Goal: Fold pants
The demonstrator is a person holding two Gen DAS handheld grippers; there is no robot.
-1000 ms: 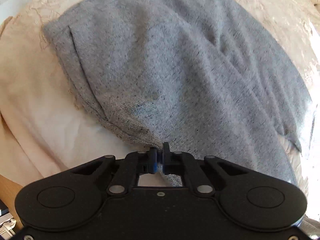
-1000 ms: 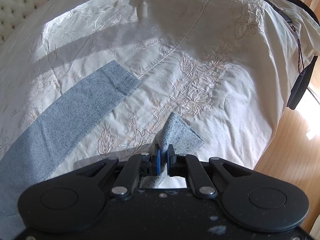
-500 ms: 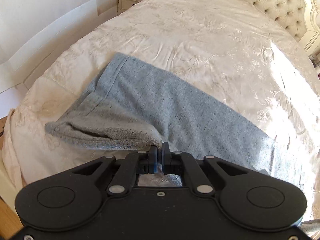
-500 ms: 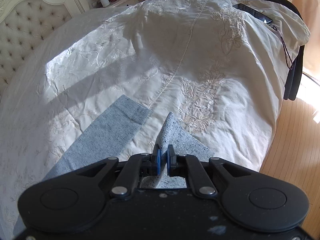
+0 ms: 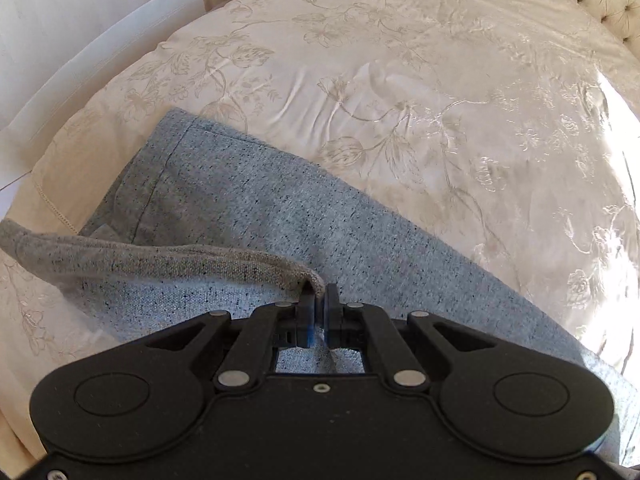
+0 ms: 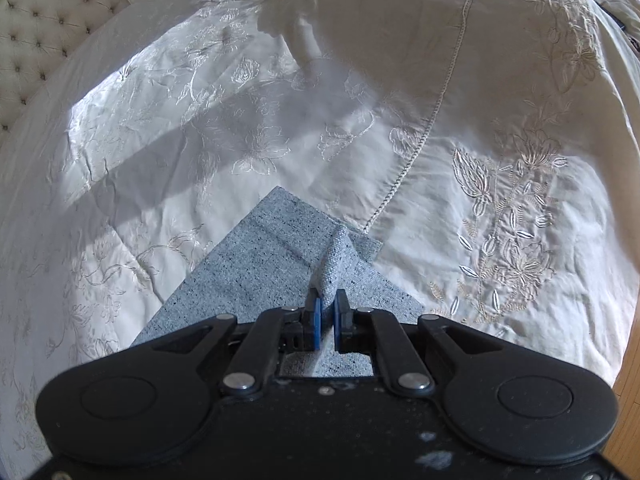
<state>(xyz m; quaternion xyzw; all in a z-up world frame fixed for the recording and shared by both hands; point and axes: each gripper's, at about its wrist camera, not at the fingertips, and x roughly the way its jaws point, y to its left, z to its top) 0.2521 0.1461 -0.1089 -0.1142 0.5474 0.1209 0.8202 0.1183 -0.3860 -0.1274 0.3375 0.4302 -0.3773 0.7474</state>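
Grey speckled pants lie on a cream embroidered bedspread. In the left wrist view my left gripper is shut on the waistband edge, held raised over the lower layer. In the right wrist view my right gripper is shut on a pinched fold of a pant leg hem, held over the other leg lying flat beneath it. Both legs now lie nearly one over the other.
A tufted headboard stands at the far left in the right wrist view. The bed edge and wooden floor are at the right. A white wall panel is left of the bed in the left wrist view.
Both grippers have carried their held cloth across the bed. The held leg hem has moved over the other leg, and the raised waistband has come down over the lower layer.
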